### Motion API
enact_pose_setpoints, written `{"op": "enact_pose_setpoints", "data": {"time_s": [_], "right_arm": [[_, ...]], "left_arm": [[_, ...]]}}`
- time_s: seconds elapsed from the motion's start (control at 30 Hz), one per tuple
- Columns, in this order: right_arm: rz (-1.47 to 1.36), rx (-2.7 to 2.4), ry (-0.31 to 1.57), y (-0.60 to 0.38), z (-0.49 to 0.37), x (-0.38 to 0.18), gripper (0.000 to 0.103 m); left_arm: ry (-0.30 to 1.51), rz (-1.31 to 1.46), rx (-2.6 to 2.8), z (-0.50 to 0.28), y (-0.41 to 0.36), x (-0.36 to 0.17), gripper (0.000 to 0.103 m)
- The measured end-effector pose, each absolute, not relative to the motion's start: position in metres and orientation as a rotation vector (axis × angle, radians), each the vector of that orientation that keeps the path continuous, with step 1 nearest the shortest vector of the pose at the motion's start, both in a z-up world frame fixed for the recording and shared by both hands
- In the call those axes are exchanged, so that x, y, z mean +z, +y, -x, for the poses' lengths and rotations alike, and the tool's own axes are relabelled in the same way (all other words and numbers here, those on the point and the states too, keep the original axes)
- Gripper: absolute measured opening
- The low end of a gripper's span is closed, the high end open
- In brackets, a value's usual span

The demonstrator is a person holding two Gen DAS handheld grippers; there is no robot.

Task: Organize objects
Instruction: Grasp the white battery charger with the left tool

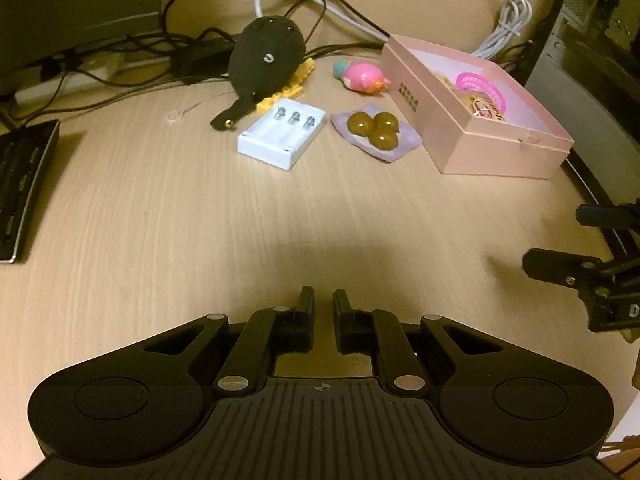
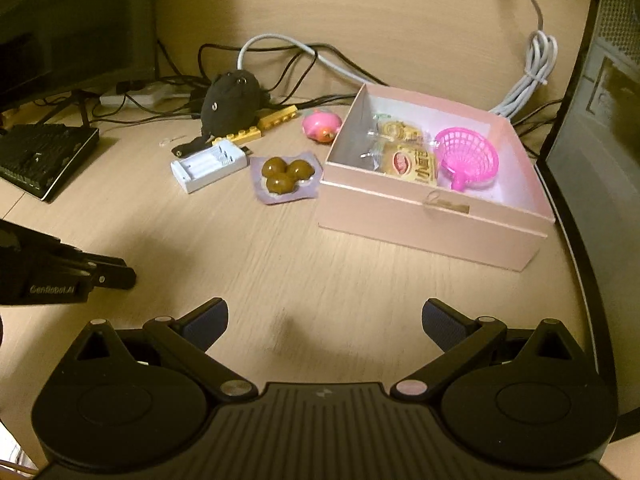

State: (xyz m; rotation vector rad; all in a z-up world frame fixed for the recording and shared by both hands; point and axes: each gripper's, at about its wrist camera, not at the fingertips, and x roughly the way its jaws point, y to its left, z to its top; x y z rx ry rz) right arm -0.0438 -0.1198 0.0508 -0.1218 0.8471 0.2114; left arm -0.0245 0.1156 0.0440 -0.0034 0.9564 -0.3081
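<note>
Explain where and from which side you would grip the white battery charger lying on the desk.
Grip the white battery charger across its two long side walls, coming down from above. It lies flat with its open tray up, so its narrow width suits the right tool, which is open. The brown sweets packet beside it leaves little room.

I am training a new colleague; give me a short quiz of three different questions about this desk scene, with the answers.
1. True or false: the pink plastic basket lies inside the open pink cardboard box.
2. How many brown round sweets sit on the purple wrapper?
3. Which is opened wider: A, the left gripper, or B, the right gripper?

Key: 1 true; 2 three; 3 B. The left gripper's jaws are almost together with nothing between them, and the right gripper's stand wide apart.
</note>
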Motion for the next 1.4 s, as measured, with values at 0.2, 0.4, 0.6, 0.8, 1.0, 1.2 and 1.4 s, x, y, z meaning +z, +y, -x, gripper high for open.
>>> {"op": "enact_pose_setpoints", "data": {"time_s": [0.2,0.4,0.6,0.8,1.0,1.2,1.4], "right_arm": [[0.07,0.129,0.888,-0.141,0.037,0.038,0.103],[0.009,0.073,0.926,-0.163,0.034,0.025,0.103],[-0.029,0.062,0.923,-0.17,0.038,0.023,0.103],[-0.055,0.041,0.926,-0.182,0.044,0.025,0.103],[-0.073,0.013,0.944,-0.194,0.053,0.026,0.103],[-0.051,-0.001,0.952,-0.195,0.055,0.03,0.103],[0.024,0.068,0.881,-0.173,0.028,0.059,0.103]], "left_arm": [[0.922,-0.109,-0.366,0.035,0.088,0.042,0.014],[0.934,-0.212,-0.469,0.04,0.06,0.039,0.076],[0.927,-0.164,-0.494,0.028,0.056,0.042,0.08],[0.791,-0.213,-0.285,-0.039,0.084,0.064,0.08],[0.867,-0.182,-0.285,-0.106,0.091,0.048,0.08],[0.895,-0.195,-0.314,-0.122,0.077,0.027,0.08],[0.876,-0.154,-0.325,-0.095,0.093,0.031,0.052]]}}
